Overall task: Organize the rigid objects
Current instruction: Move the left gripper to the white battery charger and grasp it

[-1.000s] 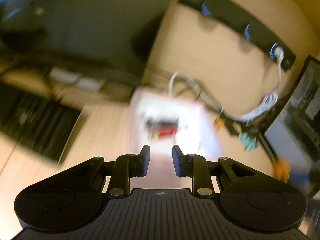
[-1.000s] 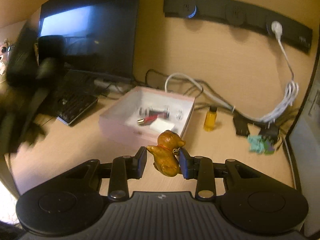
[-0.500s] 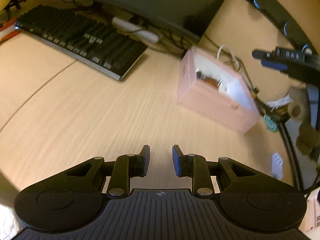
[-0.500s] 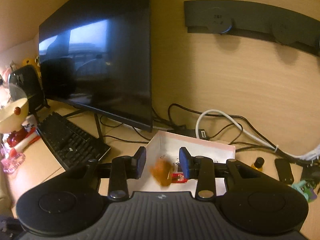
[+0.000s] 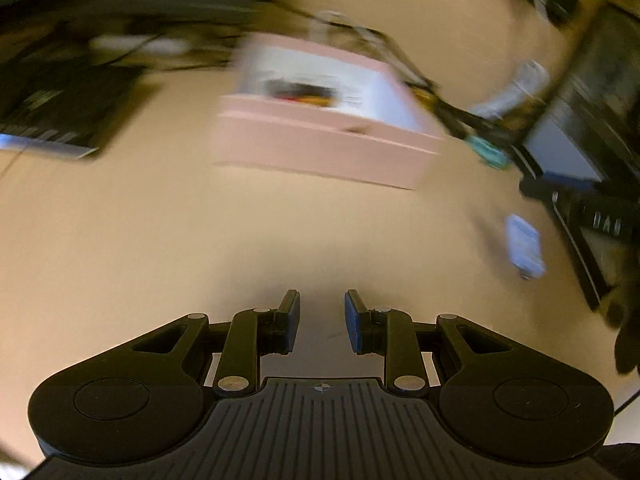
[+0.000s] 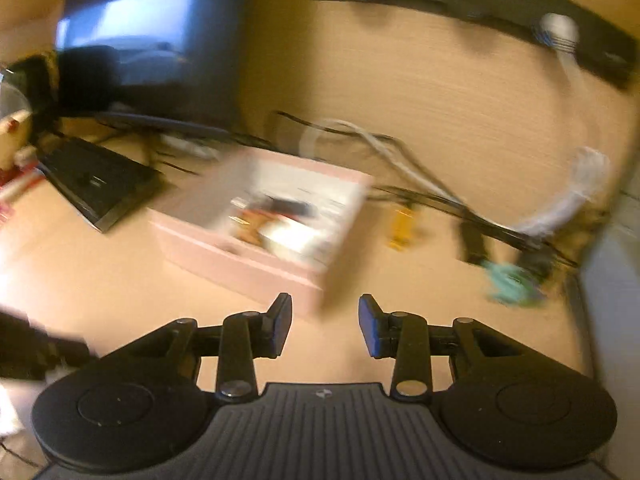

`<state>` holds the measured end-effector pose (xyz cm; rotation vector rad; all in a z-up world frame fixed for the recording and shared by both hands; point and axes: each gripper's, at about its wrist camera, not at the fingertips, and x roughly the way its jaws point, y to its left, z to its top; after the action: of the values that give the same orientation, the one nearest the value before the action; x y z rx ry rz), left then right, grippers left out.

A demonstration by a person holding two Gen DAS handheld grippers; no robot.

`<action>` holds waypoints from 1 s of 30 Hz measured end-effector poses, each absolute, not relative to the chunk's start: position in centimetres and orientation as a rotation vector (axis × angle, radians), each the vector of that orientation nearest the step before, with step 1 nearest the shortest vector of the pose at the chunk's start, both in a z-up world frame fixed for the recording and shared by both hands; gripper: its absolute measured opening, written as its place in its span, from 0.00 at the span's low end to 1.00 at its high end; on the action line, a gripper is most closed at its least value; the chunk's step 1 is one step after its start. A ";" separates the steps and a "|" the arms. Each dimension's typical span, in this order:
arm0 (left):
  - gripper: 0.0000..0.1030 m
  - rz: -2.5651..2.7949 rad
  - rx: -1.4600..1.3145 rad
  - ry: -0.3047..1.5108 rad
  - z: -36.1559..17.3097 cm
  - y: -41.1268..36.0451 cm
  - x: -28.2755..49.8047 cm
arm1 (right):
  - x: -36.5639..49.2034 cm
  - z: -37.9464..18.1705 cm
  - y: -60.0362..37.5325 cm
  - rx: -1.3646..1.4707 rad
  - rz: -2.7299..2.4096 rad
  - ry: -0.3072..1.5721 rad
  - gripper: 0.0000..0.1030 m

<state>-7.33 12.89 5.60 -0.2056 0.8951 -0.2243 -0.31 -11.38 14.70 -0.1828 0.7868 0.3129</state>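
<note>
Some sorting left, guessing: hovering by pink box [image 6: 240,268] with right claw [image 6: 325,314] spread, left claw [image 5: 322,310] pinched shut, both empty; eyeing amber bottle [image 6: 402,224] next.

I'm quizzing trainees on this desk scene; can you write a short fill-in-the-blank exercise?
1. The open box on the desk is ____ in colour.
2. Between the right gripper's jaws there is ____.
3. The small bottle beside the box is ____ in colour.
4. The keyboard lies to the ____ of the box in the right wrist view.

Missing words: pink; nothing; yellow; left
</note>
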 end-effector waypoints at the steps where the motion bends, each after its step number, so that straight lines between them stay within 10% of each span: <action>1: 0.26 -0.258 -0.181 0.898 5.7 11.3 -6.6 | -1.2 14.4 -12.8 -0.195 0.267 0.788 0.35; 14: 0.27 -0.548 0.117 0.805 6.2 -11.0 -2.9 | -9.1 9.8 -26.2 -0.052 0.037 0.977 0.36; 30: 0.30 -0.500 0.408 0.830 3.4 -19.0 -3.9 | -11.4 8.1 -32.2 0.032 0.044 0.942 0.38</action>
<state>-3.87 -19.02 3.45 0.4080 0.8305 -0.5000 -11.39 -32.17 8.14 0.0317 0.9422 0.0441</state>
